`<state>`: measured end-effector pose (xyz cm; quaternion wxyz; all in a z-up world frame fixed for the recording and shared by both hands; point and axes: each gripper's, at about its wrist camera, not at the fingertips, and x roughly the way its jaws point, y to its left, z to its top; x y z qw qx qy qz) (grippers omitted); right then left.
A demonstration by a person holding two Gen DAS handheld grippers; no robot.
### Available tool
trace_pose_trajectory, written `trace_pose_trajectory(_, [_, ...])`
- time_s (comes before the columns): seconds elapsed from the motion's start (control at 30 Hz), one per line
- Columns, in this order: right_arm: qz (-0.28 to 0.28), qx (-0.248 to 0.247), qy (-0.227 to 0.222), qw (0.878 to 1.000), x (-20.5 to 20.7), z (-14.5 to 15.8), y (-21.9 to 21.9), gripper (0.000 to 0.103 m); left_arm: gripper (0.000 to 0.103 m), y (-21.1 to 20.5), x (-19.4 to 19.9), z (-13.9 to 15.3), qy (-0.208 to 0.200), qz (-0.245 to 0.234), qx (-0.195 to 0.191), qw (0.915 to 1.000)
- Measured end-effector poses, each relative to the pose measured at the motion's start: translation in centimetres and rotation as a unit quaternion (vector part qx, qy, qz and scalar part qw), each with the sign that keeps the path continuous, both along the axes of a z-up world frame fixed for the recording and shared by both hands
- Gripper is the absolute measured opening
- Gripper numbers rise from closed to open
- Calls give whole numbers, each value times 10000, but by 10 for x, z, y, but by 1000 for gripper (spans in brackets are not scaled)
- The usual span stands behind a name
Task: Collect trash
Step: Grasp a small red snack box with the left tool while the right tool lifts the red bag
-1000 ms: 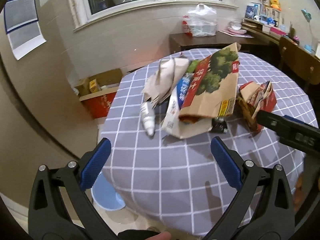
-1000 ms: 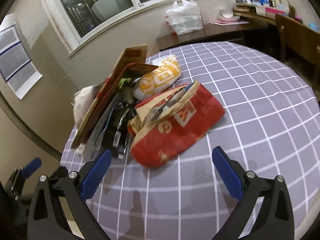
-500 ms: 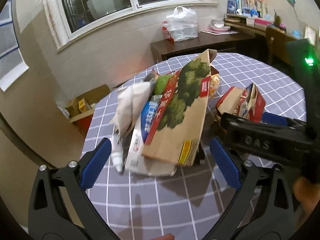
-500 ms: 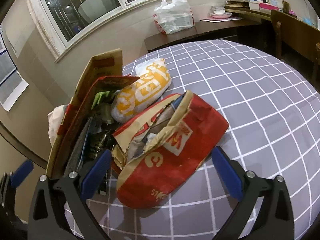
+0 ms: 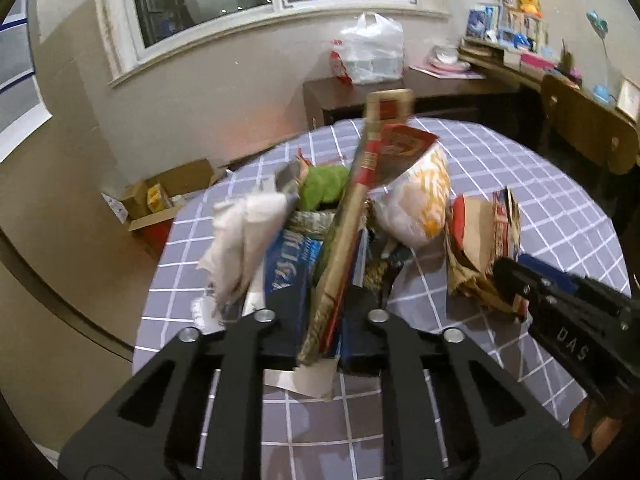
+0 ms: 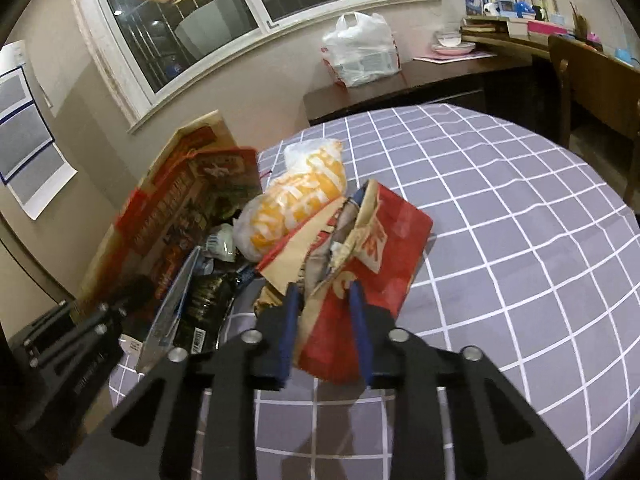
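Note:
A pile of trash lies on a round table with a grey checked cloth [image 6: 500, 216]. My left gripper [image 5: 320, 320] is shut on a flattened brown cardboard box [image 5: 352, 220] standing on edge, with a blue package [image 5: 288, 276] beside it. White crumpled paper [image 5: 244, 240], a green wrapper [image 5: 324, 188] and a yellow-white plastic bag [image 5: 420, 204] lie around it. My right gripper [image 6: 326, 320] is shut on a red and brown paper bag [image 6: 360, 256]. The yellow-white bag [image 6: 300, 204] and the cardboard box [image 6: 172, 204] lie to its left. The left gripper also shows in the right wrist view [image 6: 72, 340].
A dark desk with a white plastic bag [image 5: 368, 56] stands behind the table. A wooden chair [image 6: 592, 80] is at the right. Open cardboard boxes [image 5: 160, 200] sit on the floor at the left under the window. The table edge is close to both grippers.
Both grippers have moved forward into the pile and closed. The left one has shut on the cardboard box, the right one on the red paper bag.

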<state>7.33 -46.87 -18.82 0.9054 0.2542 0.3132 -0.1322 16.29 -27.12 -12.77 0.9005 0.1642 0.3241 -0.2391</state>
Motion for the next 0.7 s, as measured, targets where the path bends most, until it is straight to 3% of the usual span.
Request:
trace_pose_trajectory(0.1, [3, 75, -158, 9998, -9, 7, -2, 13, 7, 6, -5, 11, -105, 68, -226, 9997])
trace_pose_trajectory(0.13, [2, 61, -207, 9998, -12, 10, -3, 3, 6, 7, -6, 14, -132, 71, -283, 9995])
trace_pose_trajectory(0.4, [-89, 92, -344, 9993, -33, 25, -5, 2, 5, 22, -32, 41, -425, 54, -629, 9971])
trace_pose_trajectory(0.5, [-21, 92, -160, 9998, -35, 23, 0, 6, 5, 29, -40, 48, -565, 129, -660, 9961])
trace_pose_trajectory(0.53, [-16, 131, -147, 9998, -37, 21, 1, 14, 5, 30, -41, 48, -610, 150, -646, 9959])
trace_pose_trajectory(0.57, [-61, 139, -120, 9998, -38, 19, 4, 28, 5, 30, -42, 47, -658, 179, -609, 9958])
trace_pose_trajectory(0.6, [-118, 50, -28, 9999, -36, 17, 6, 66, 5, 29, -43, 46, -683, 207, -562, 9959])
trace_pose_trajectory(0.63, [-83, -37, -20, 10000, -35, 15, 9, 75, 5, 30, -44, 44, -688, 225, -543, 9959])
trace_pose_trajectory(0.7, [-62, -181, 49, 9998, -27, 13, 13, 75, 5, 30, -44, 40, -678, 253, -511, 9961])
